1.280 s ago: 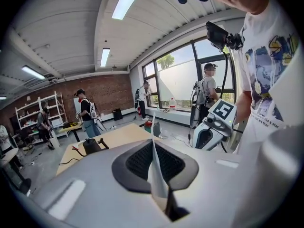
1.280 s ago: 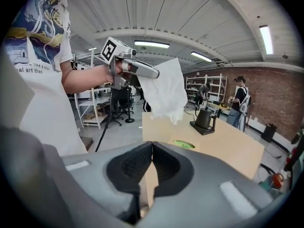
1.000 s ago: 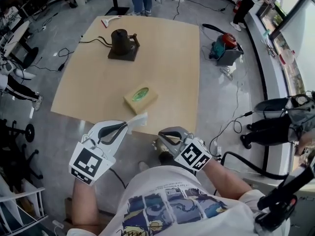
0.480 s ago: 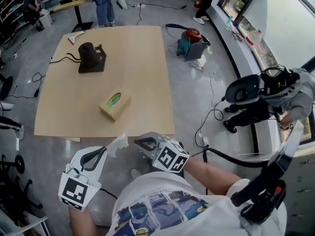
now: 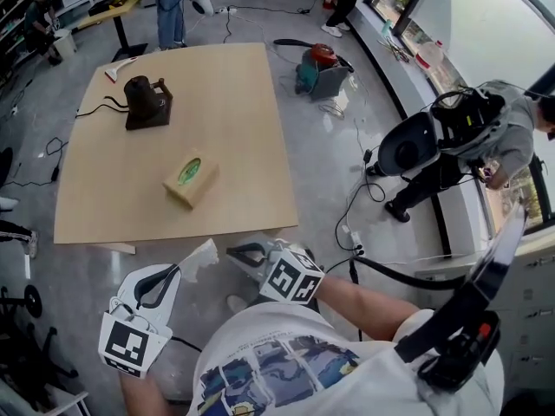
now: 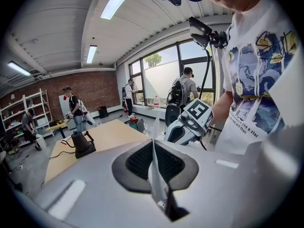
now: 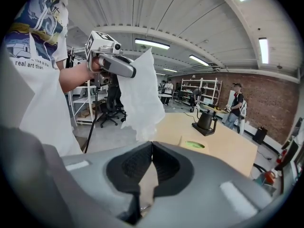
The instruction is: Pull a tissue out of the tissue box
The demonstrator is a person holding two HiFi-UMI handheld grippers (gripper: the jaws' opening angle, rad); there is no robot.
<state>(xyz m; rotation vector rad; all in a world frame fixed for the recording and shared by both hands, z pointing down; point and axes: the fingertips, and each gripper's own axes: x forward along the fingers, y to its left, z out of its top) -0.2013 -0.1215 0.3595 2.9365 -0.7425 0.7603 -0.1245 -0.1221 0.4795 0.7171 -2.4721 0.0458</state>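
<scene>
The tan tissue box (image 5: 189, 178) with a green oval top lies on the wooden table (image 5: 234, 128), well ahead of both grippers; it also shows in the right gripper view as the tissue box (image 7: 194, 145). My left gripper (image 5: 181, 270) is shut on a white tissue (image 5: 202, 256), which hangs free of the box off the table's near edge. In the left gripper view the tissue (image 6: 155, 172) is pinched between the pads. My right gripper (image 5: 232, 251) is beside it, shut with nothing in it. The right gripper view shows the tissue (image 7: 140, 96) hanging from the left gripper (image 7: 118, 66).
A black appliance (image 5: 146, 100) on a dark base with a cable stands at the table's far left. A red and teal machine (image 5: 319, 66) and cables lie on the floor to the right. A person (image 5: 460, 137) crouches at right; others stand at the far end.
Both grippers have drawn back from the table's near edge toward my body. The tissue stays in the left gripper. The table and box now sit further away and to the left.
</scene>
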